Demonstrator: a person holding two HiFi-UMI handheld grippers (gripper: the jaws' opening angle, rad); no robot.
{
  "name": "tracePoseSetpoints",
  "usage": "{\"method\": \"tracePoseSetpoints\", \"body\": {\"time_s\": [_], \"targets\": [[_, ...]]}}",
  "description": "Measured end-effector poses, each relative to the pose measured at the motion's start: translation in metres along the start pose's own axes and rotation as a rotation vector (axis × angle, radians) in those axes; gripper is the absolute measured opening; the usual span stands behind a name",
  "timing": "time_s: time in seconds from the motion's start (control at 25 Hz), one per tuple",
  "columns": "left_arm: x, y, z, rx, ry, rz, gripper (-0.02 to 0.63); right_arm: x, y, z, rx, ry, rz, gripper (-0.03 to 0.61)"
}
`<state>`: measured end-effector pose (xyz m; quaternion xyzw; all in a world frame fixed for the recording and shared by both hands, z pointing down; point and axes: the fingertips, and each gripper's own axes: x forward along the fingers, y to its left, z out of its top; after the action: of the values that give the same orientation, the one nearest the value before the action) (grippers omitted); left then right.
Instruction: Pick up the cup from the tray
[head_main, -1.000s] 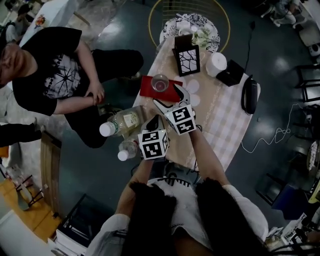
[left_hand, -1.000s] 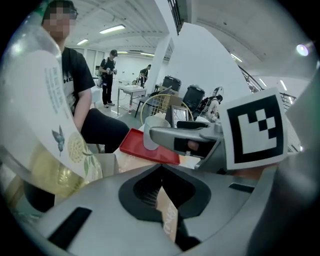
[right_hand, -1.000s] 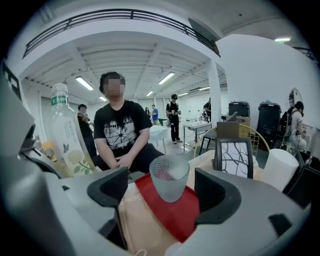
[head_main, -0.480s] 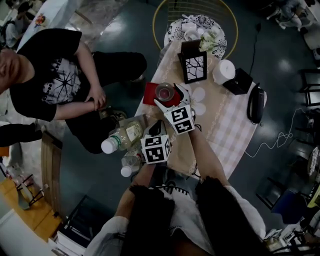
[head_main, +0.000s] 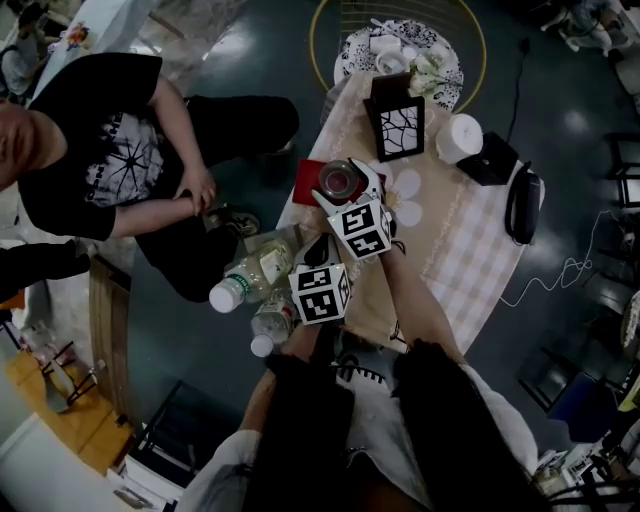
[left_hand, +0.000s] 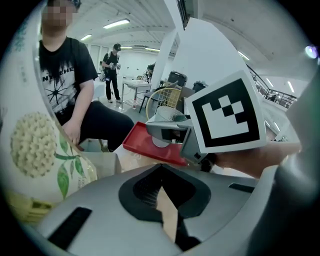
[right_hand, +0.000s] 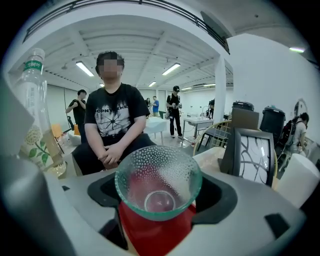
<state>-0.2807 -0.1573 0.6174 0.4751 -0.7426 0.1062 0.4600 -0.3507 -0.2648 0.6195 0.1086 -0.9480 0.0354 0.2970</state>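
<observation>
We see the tray (head_main: 305, 182) lying at the left edge of the tabletop (head_main: 470, 260), toward its far end, with the cup (right_hand: 159, 182) standing on it. Our right gripper (head_main: 343, 188) has its tongs wide, one on each side of the cup. The right gripper view shows dark gaps between the rim and both jaws, so we see no grip. Our left gripper (left_hand: 161, 170) hangs over the near left edge, tongs almost together with only a sliver of tabletop between them, holding nothing. Two bottles (head_main: 255, 275) crowd that near left corner, just beside it, and a seated person (head_main: 110, 150) is near that edge. Beyond the tray stands a black frame (head_main: 398, 128), and just right of the cup lie two white discs (head_main: 407, 184). The tabletop right of our arms is bare to its right edge. Only the head view shows the tray's place at the edge. Only the right gripper view shows the cup's pebbled glass and empty bottom. The left gripper view catches the tray's rim side-on behind the right gripper's marker cube (left_hand: 227, 117).
</observation>
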Motion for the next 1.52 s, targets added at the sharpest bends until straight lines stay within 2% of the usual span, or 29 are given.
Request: {"method": "tracePoseSetpoints", "body": {"time_s": [0.2, 0.44, 0.56, 0.72, 0.96, 1.16, 1.52], "targets": [[-0.004, 0.007, -0.008, 0.0, 0.026, 0.013, 0.005, -0.003, 0.006, 0.001, 0.028, -0.011, 0.011, 0.399], [-0.001, -0.007, -0.01, -0.028, 0.038, -0.023, 0.005, -0.026, 0.01, 0.013, 0.017, -0.022, 0.052, 0.399], [-0.003, -0.022, -0.009, -0.006, 0.031, -0.06, 0.005, -0.048, 0.002, 0.015, 0.027, -0.026, 0.03, 0.399], [-0.006, -0.032, -0.004, -0.029, 0.017, -0.095, 0.005, -0.073, -0.006, 0.015, 0.057, -0.037, 0.017, 0.399], [-0.008, -0.051, -0.009, 0.036, 0.038, -0.119, 0.005, -0.117, -0.034, -0.006, 0.124, -0.019, -0.1, 0.399], [-0.009, -0.079, -0.013, 0.08, 0.046, -0.173, 0.005, -0.165, -0.066, -0.028, 0.172, -0.006, -0.22, 0.399], [-0.017, -0.127, -0.032, 0.168, 0.062, -0.256, 0.005, -0.235, -0.09, -0.076, 0.274, 0.005, -0.359, 0.399]]}}
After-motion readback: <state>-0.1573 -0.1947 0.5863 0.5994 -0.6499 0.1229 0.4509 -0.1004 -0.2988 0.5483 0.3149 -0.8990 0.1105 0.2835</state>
